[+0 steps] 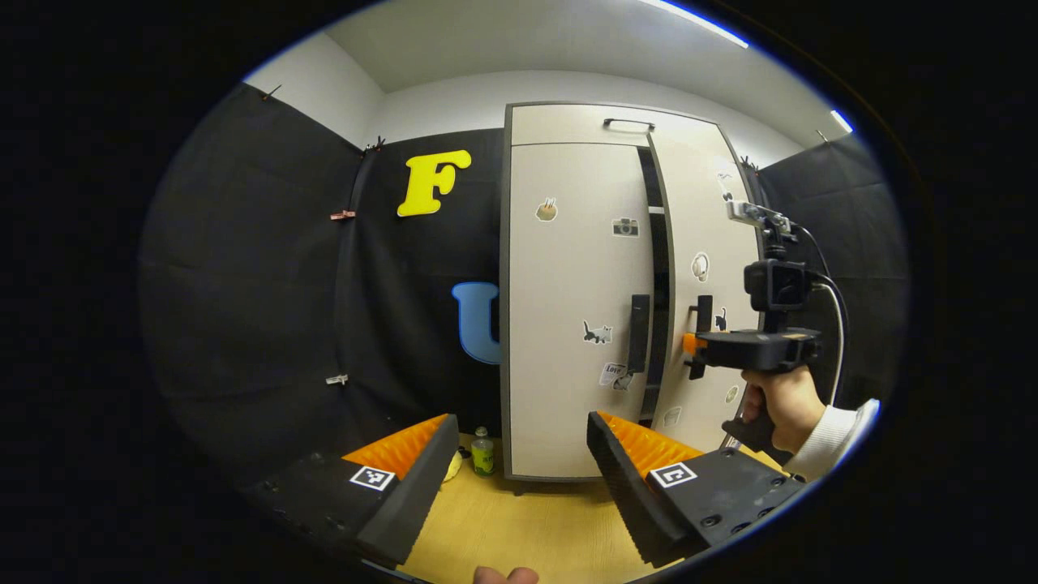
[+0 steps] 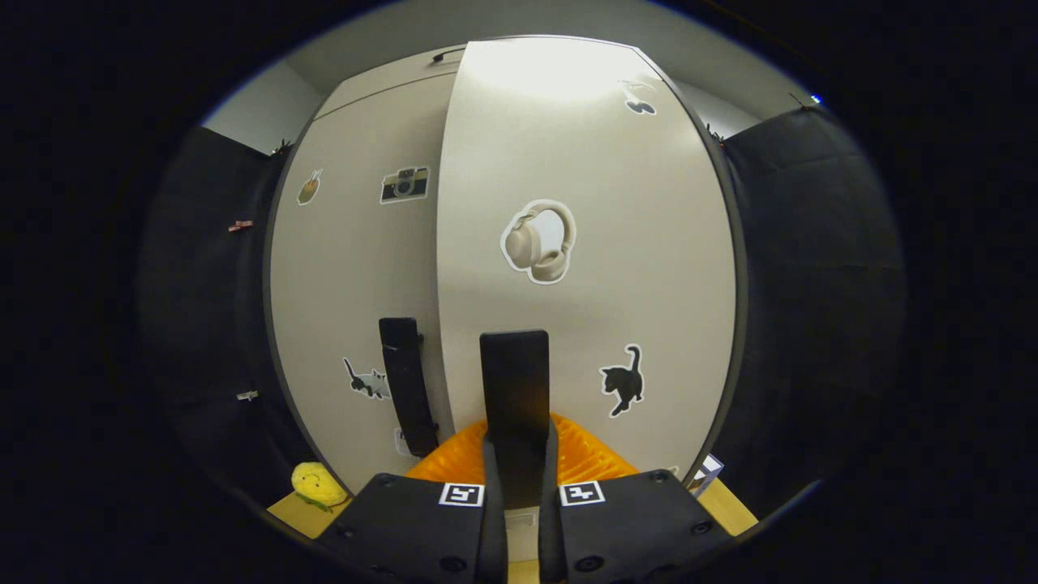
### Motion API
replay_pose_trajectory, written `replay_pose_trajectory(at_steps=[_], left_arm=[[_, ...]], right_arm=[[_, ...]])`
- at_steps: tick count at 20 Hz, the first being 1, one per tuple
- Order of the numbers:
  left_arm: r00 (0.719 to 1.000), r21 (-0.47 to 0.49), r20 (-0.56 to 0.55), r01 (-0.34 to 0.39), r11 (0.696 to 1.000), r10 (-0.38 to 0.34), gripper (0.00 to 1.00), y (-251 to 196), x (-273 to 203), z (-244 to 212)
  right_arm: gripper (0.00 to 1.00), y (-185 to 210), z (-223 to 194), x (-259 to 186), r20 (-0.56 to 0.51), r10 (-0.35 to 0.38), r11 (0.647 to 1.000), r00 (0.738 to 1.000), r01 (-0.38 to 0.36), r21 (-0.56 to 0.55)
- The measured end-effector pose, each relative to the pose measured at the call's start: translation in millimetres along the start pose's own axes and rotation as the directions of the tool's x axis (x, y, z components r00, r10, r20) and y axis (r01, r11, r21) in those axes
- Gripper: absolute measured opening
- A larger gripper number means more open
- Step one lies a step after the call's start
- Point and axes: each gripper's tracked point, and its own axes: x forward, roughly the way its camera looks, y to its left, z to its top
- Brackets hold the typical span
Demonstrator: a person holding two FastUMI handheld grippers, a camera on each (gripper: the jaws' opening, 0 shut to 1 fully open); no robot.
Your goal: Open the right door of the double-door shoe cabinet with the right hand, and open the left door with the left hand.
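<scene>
Shoe cabinet point(image 1: 580, 324) stood on the tabletop point(image 1: 519, 527), its right door point(image 2: 584, 268) pulled slightly ajar.

My left hand-held gripper point(image 1: 519, 478) hung open, well short of the closed left door point(image 1: 568, 268) and its handle point(image 1: 638, 332). My right hand-held gripper point(image 2: 519, 478) was clamped on the right door's handle point(image 2: 514, 381). Nearby sat a small bottle point(image 1: 483, 453) and a yellow toy point(image 2: 318, 484).

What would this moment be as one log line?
right claw: shut on right handle | right door: ajar | left claw: open | left door: closed

cabinet interior point(image 1: 658, 268) — dark, contents indiscernible
</scene>
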Motion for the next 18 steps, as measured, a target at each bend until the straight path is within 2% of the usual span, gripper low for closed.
replay_pose_trajectory(at_steps=[5,13,18], left_arm=[[1.0,-0.009,0.009,0.019,1.0,-0.019,0.98,-30,-6,4],[0.998,0.014,0.011,0.056,0.998,-0.056,0.98,-72,-11,7],[0.997,0.006,0.001,0.074,0.997,-0.074,0.98,-89,-5,6]], right_arm=[[0.19,-11,2,-15,-0.012,0.035,0.999,0.999,-0.035,0.01],[0.18,-36,6,-36,0.011,0.026,0.999,1.0,-0.025,-0.023],[0.18,-47,6,-45,-0.009,0.031,0.999,0.999,-0.031,-0.021]])
